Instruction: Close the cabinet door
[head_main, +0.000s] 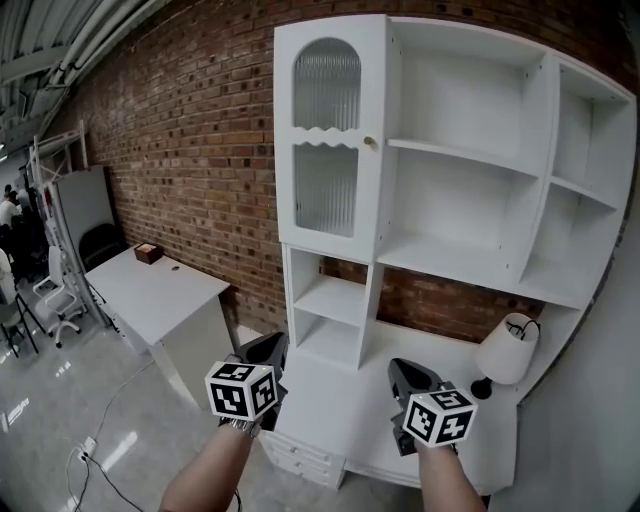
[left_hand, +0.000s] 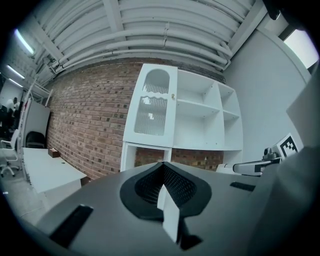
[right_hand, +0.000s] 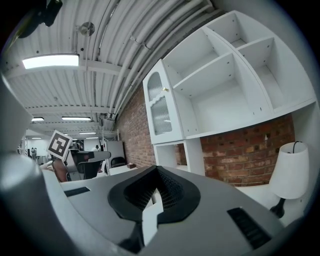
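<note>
The cabinet door (head_main: 328, 140) stood open at far left. Nearer, the left gripper (head_main: 264, 351) and the right gripper (head_main: 411, 374) both had jaws together, holding nothing.

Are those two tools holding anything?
Nothing. The left tool and the right tool are both shut and empty, not touching the white glass-paned cabinet door.

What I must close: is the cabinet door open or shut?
Looks shut: cabinet door sits flush with the shelf unit; small gap, cannot tell.
</note>
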